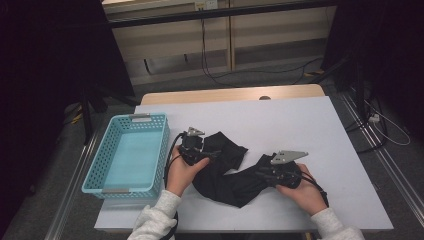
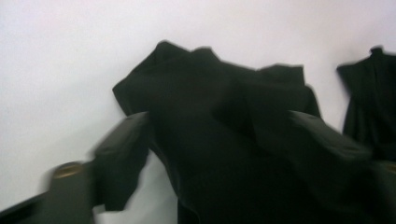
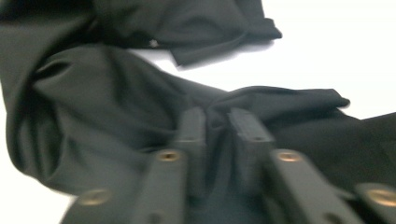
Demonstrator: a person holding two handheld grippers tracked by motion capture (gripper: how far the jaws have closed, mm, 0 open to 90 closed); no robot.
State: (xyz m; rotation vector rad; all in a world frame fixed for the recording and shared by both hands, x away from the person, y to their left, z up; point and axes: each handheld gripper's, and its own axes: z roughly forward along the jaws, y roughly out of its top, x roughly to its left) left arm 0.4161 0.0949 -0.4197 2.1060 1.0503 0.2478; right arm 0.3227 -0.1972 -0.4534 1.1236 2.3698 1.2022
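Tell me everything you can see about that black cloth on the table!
The black cloth looks soft, thin and matte. It lies crumpled in a curved, bunched heap on the white table, right of the blue basket and apart from it. The left gripper stands open around one bunch. The right gripper has a fold between its narrow jaws.
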